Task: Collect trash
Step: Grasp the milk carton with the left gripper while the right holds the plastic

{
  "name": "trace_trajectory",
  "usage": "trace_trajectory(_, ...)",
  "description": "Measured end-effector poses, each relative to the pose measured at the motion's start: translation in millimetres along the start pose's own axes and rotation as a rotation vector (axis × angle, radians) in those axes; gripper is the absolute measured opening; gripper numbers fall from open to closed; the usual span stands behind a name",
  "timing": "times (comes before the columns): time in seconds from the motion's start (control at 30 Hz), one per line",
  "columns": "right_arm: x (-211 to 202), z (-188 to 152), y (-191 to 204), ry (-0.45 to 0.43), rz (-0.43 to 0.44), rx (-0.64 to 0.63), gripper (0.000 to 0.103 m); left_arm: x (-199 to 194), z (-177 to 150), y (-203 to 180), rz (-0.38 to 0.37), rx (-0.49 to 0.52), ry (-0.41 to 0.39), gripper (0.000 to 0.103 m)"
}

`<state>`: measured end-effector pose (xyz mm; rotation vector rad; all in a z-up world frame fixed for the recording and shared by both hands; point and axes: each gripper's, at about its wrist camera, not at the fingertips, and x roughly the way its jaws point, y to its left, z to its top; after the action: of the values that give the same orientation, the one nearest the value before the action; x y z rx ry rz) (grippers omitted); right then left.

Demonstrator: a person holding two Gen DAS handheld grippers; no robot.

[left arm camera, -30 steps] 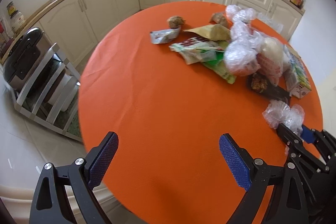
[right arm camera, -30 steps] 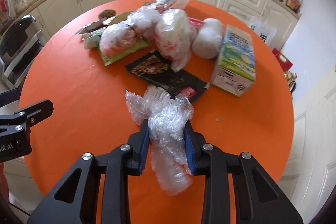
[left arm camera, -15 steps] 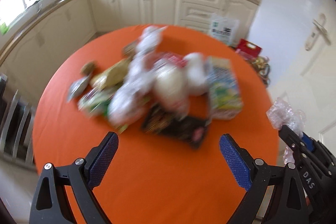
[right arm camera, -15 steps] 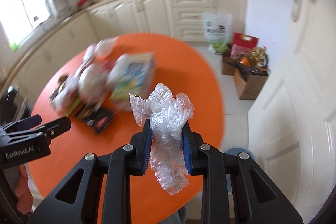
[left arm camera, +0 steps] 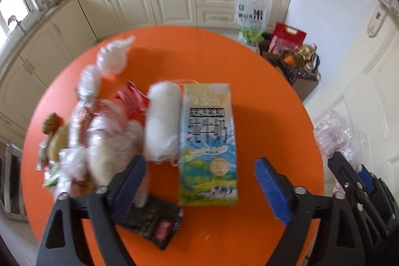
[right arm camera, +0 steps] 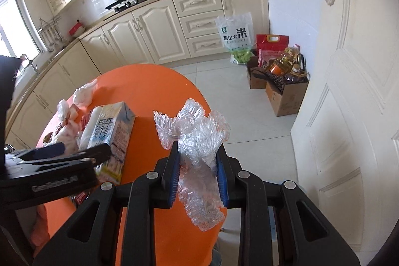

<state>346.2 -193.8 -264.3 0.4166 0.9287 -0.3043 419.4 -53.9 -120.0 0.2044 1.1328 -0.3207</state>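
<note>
my right gripper (right arm camera: pixel 198 173) is clamping a crumpled clear plastic wrap (right arm camera: pixel 197 141) between its blue pads (right arm camera: pixel 174 171), the jaws drawn narrow on the bunched film; the wrap is sticking up above the fingertips and hanging down below them. in the right wrist view i am holding this piece over the near edge of the orange table (right arm camera: pixel 154 96), with white floor tile showing just beyond. no bin is showing in either view, so i cannot tell where the drop point lies.

my left gripper (left arm camera: pixel 199 188) is standing wide with nothing between its pads, hovering over the near part of the table. directly ahead of it, between the two fingers' lines, the milk carton (left arm camera: pixel 208 141) is lying flat on the table with its long axis running away from me, roughly in line with the fingers. i am judging that the left gripper is the nearer one to it, and that a grasp across the carton's short width would need little turning of the wrist.

just left of the carton, touching it, a white wrapped bundle (left arm camera: pixel 162 124) is lying on the same axis. nearer, under the left finger, a dark snack packet (left arm camera: pixel 152 223) is lying flat. farther left, blurred bags and wrappers (left arm camera: pixel 99 131) are heaped together, and a knotted clear bag (left arm camera: pixel 113 56) is sitting at the far side.
</note>
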Motion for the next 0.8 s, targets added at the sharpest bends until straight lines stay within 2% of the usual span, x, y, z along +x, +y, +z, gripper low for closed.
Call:
trace_trajectory(0.07, 7.0, 1.0, -0.1, 0.012, 0.011, 0.002, 0.026, 16.5, 6.2, 0.2, -0.013, -0.005, 0.056, 0.054)
trace_trajectory(0.1, 11.0, 1.1, -1.1, 0.020, 0.015, 0.004, 0.026, 23.6, 9.2, 0.2, -0.015, -0.013, 0.080, 0.047)
trace_trajectory(0.13, 14.0, 0.9, -2.1, 0.026, 0.019, 0.005, 0.026, 28.4, 10.0, 1.3, -0.025, -0.025, 0.094, 0.046)
trace_trajectory(0.3, 18.1, -1.8, -5.3, 0.047, 0.017, 0.015, 0.026, 22.4, 13.1, 4.3, -0.065, -0.039, 0.048, 0.045)
trace_trajectory(0.47, 9.7, -1.6, -4.6, 0.049, 0.022, 0.022, 0.026, 3.4, 7.3, 7.6, -0.048, -0.030, -0.033, 0.044)
trace_trajectory(0.63, -18.4, -2.1, 5.2, 0.007, 0.016, 0.005, 0.026, -17.7, -6.0, 10.7, -0.061, -0.031, -0.074, 0.044)
trace_trajectory(0.8, -59.5, -7.2, 17.4, -0.050, 0.007, -0.010, 0.026, -49.8, -34.7, 14.7, -0.048, -0.033, -0.139, 0.044)
